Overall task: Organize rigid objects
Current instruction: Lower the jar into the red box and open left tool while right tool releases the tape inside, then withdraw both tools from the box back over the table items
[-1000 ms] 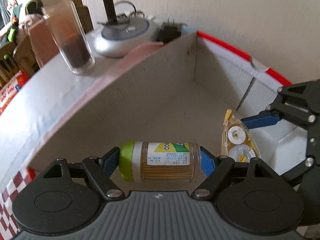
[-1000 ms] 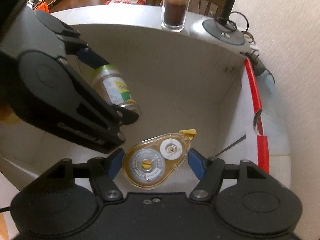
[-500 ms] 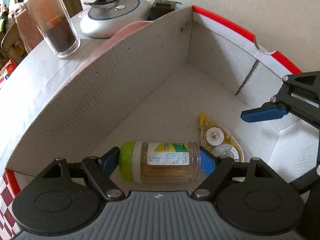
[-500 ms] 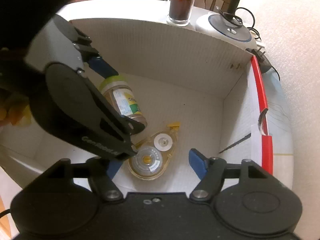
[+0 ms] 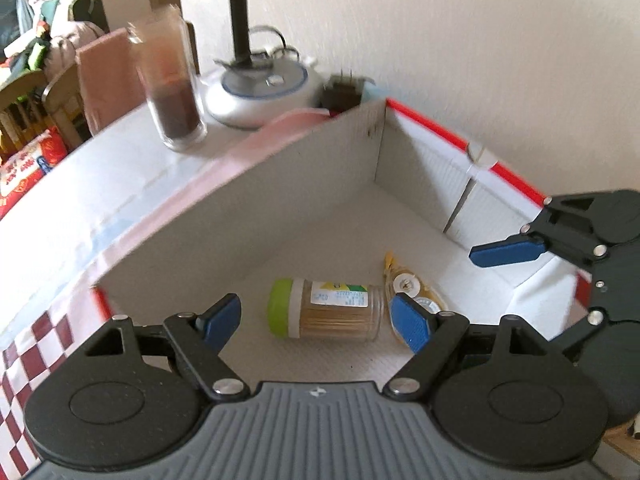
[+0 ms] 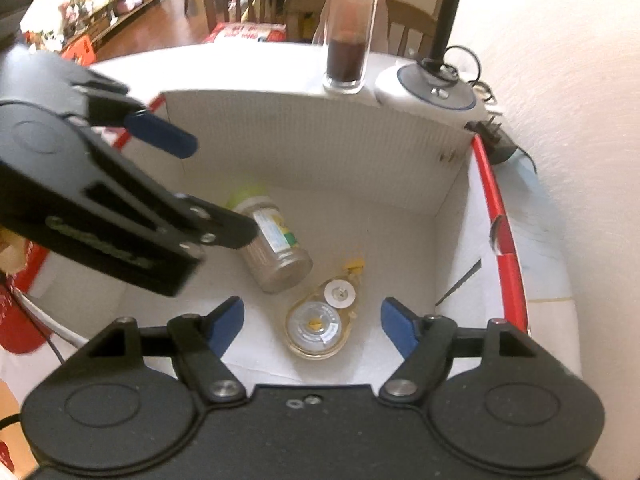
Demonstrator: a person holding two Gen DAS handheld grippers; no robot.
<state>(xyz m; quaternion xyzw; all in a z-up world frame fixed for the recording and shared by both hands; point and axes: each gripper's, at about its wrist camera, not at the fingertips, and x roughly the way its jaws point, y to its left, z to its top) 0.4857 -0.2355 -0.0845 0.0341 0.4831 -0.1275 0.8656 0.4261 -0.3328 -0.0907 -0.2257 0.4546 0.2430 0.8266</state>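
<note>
A toothpick jar [image 5: 326, 307] with a green lid lies on its side on the floor of a white cardboard box [image 5: 280, 184]; it also shows in the right wrist view [image 6: 276, 249]. A yellow correction tape dispenser [image 6: 323, 314] lies beside it, touching the jar's base [image 5: 416, 292]. My left gripper [image 5: 316, 322] is open and empty, raised above the jar. My right gripper [image 6: 312, 322] is open and empty, above the tape dispenser. Each gripper shows in the other's view, at the right [image 5: 508, 250] and at the left [image 6: 160, 136].
A tall glass [image 5: 172, 88] with a dark drink stands on the table behind the box, also in the right wrist view [image 6: 348, 36]. A lamp base [image 5: 262, 88] and a black plug [image 5: 344, 92] sit beside it. A wall is close on the right. Chairs stand further back.
My left gripper opened, let go of the toothpick jar and rose; the jar now lies in the box. My right gripper released the tape dispenser earlier and lifted further up.
</note>
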